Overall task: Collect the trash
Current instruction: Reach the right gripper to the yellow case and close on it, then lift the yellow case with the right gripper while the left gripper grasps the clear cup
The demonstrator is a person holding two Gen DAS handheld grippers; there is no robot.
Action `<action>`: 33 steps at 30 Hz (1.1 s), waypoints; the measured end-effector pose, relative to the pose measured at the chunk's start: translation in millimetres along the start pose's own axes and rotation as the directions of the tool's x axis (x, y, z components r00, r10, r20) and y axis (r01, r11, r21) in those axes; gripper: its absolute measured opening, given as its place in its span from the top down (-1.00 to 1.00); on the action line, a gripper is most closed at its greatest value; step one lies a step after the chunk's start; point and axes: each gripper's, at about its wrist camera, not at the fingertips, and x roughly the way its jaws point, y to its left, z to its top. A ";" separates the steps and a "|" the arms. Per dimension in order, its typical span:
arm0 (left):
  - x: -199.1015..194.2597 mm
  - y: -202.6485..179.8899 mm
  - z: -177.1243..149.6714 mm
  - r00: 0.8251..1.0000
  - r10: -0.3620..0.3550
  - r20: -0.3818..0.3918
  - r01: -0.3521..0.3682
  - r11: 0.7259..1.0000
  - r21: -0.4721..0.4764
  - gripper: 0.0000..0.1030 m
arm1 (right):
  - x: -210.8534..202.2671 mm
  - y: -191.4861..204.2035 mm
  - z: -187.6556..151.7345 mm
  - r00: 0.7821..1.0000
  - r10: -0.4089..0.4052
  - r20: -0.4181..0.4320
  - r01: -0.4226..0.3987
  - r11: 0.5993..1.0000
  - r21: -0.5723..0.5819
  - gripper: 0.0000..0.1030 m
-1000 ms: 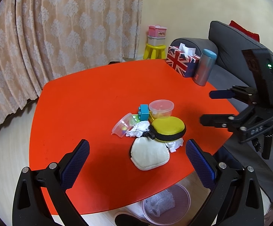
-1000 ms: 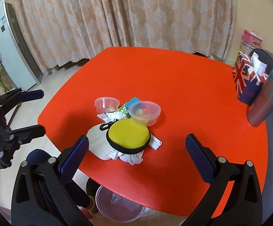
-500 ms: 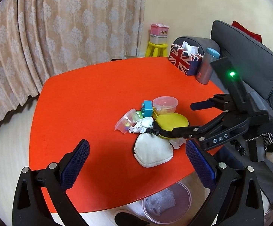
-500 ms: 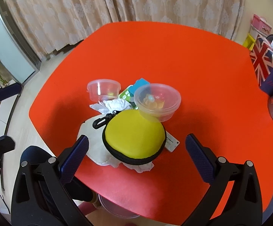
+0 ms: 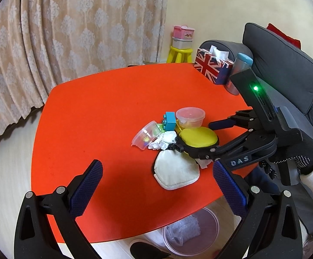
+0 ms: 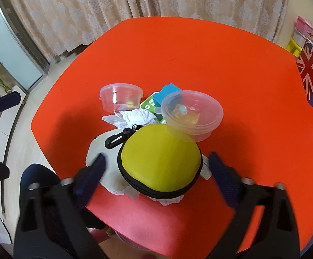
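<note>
Orange worktop is carrying crumpled tissue at frame centre; right hand-held gripper is closing around a yellow case, pads not touching; left hand-held gripper is hanging apart.

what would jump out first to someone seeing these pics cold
A bright orange-red table fills both views, with a small heap of clutter near its front edge. On top sits a round yellow zip case, and the right gripper straddles it, jaws closing, pads not yet touching. Behind the case are crumpled tissue and two clear plastic tubs.
</note>
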 end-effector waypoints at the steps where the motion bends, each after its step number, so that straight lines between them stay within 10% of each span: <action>1: 0.4 0.2 -0.2 1.000 0.000 -0.001 0.000 1.000 0.000 -0.90 | 0.5 -0.1 0.2 1.000 -0.010 -0.003 0.010 1.000 -0.003 -0.56; 33: 12.7 2.0 4.9 1.000 0.003 -0.023 -0.003 1.000 0.006 -0.90 | -67.9 -11.7 -17.6 0.987 0.038 0.157 -0.042 0.999 0.023 -0.47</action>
